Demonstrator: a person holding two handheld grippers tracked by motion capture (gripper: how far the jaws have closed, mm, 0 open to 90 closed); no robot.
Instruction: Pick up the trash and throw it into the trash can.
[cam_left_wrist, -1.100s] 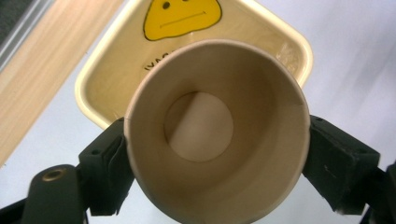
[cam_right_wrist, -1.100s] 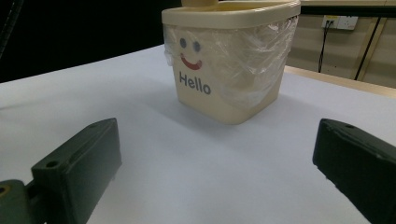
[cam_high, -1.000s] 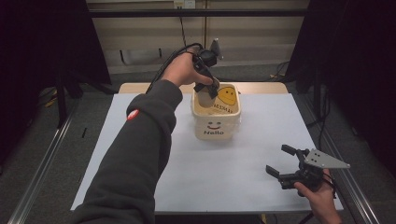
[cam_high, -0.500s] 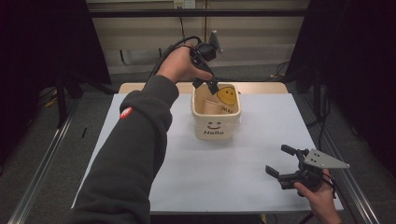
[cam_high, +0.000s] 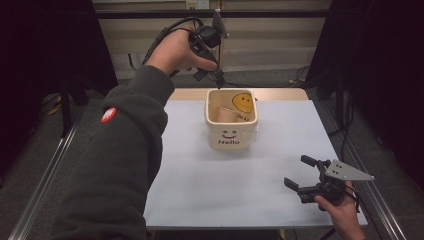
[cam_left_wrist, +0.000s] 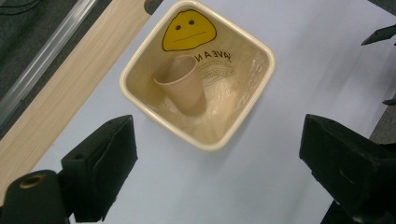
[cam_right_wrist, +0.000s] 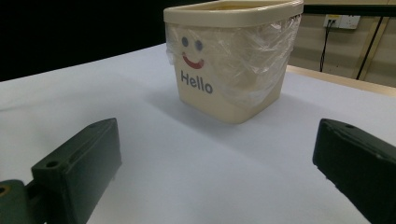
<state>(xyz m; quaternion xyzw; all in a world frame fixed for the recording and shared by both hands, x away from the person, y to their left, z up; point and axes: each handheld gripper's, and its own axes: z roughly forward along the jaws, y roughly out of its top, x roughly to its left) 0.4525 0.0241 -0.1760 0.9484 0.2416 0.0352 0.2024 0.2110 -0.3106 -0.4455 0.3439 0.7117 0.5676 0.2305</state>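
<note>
One paper cup (cam_left_wrist: 181, 84) lies in one cream bin (cam_high: 214, 127); two tools, left (cam_high: 218, 80) and right (cam_high: 300, 181), both released, empty.

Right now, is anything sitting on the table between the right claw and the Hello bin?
No. In the high view, only bare white table lies between the right claw and the bin.
</note>
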